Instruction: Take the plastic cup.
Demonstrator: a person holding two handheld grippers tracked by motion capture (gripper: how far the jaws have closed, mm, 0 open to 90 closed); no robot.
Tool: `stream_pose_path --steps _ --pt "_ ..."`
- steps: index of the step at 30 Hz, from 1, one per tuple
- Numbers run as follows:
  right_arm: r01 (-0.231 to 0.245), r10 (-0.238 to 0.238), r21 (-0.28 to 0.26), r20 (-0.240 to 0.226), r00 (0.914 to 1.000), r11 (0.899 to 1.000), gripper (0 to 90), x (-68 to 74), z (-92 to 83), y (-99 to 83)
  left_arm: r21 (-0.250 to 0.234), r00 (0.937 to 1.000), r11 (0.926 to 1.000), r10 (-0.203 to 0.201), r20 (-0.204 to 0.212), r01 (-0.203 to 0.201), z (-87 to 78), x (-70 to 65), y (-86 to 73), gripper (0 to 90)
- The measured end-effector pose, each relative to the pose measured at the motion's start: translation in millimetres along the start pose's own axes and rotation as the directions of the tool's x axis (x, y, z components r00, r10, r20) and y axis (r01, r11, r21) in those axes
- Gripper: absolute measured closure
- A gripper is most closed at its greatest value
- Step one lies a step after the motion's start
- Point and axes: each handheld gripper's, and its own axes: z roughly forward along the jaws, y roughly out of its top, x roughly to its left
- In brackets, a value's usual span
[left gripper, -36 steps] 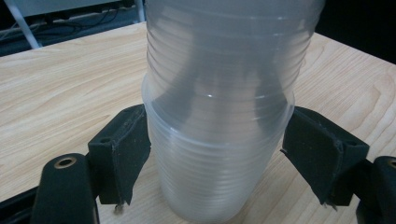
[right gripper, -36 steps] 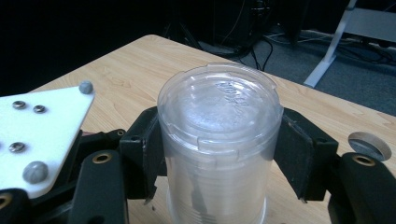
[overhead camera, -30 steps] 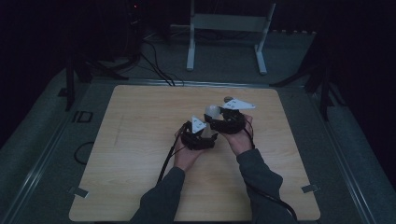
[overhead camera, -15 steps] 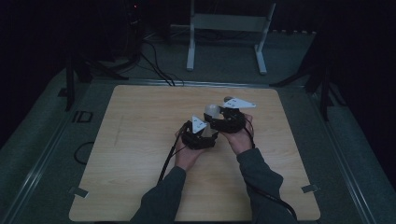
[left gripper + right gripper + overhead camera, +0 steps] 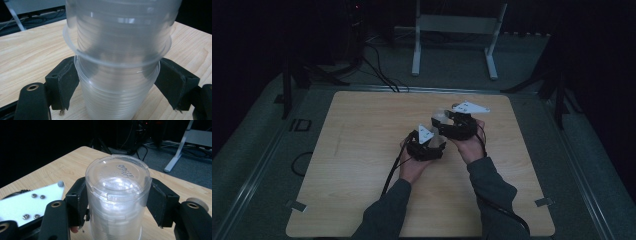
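The left hand-held gripper (image 5: 117, 87) was clamped on the lower clear ribbed plastic cup (image 5: 117, 95) of a nested stack, the upper clear cup (image 5: 120, 30) seated just above its jaws. The right hand-held gripper (image 5: 117, 205) gripped that upper cup near its base. Over the pale wooden surface (image 5: 362, 150), the cups apparently remained nested; separation seemed left to do.

The wooden table (image 5: 362, 165) is bare along its left edge, near edge and far edge; passage there is unobstructed. Right of centre, the left gripper (image 5: 426, 145) and right gripper (image 5: 460, 124) sit just beside each other, with clear plastic cups (image 5: 117, 67) filling the gap between both sets of jaws. Cables (image 5: 388, 175) trail toward the near edge. A white frame stand (image 5: 454, 30) stands beyond the far edge.
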Motion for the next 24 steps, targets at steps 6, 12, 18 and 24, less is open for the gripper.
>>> stream_pose_path --steps 6,12,18,24 --pt "0.011 -0.011 -0.010 0.002 0.9999 1.000 38.9 1.6 -4.3 7.2 -0.001 0.9999 0.9999 -0.011 0.007 0.011 -0.5 -0.3 -0.4 20.9" --pt "0.010 -0.010 -0.025 -0.011 0.9999 1.000 38.9 1.8 -9.0 13.7 0.001 0.9999 1.0000 0.000 0.014 0.000 -2.9 -0.9 0.3 18.5" --pt "0.008 -0.008 -0.033 -0.008 0.9999 0.999 38.9 0.7 -13.8 19.7 -0.002 0.9996 0.9999 -0.012 0.026 0.012 -6.0 0.9 1.7 18.9" --pt "0.017 -0.018 -0.037 -0.012 0.9998 0.999 38.9 2.5 -15.0 23.0 -0.019 0.9994 0.9998 -0.011 0.034 0.011 -11.9 1.1 4.4 19.8"
